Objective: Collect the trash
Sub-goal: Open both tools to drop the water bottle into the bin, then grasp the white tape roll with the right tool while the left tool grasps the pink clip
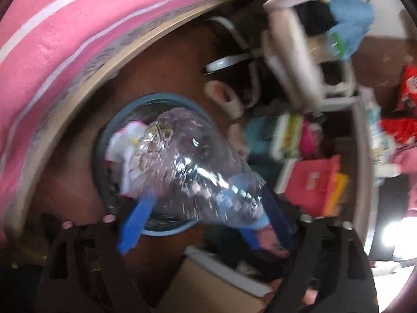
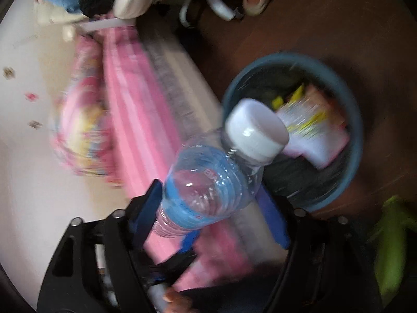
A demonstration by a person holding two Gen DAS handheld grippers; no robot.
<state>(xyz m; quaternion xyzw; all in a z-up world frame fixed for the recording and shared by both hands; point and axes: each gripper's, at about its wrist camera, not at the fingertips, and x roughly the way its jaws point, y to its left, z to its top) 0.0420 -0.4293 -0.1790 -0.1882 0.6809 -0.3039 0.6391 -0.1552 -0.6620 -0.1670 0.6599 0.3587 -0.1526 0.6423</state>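
My left gripper (image 1: 206,219) is shut on a crushed clear plastic bottle (image 1: 198,167) with a blue label, held just above a round blue trash bin (image 1: 156,99) that holds white crumpled paper (image 1: 127,151). My right gripper (image 2: 211,208) is shut on a clear water bottle (image 2: 208,185) with a blue label and a white cap (image 2: 255,133). The cap reaches over the rim of the blue bin (image 2: 357,135), which holds a pink and yellow wrapper (image 2: 312,127).
A bed with a pink striped sheet (image 1: 65,39) borders the bin; the sheet also shows in the right wrist view (image 2: 135,109). Beige sandals (image 1: 224,96), a white chair (image 1: 294,60), books and red packets (image 1: 312,182) lie on the brown floor. A cardboard box (image 1: 208,287) sits near me.
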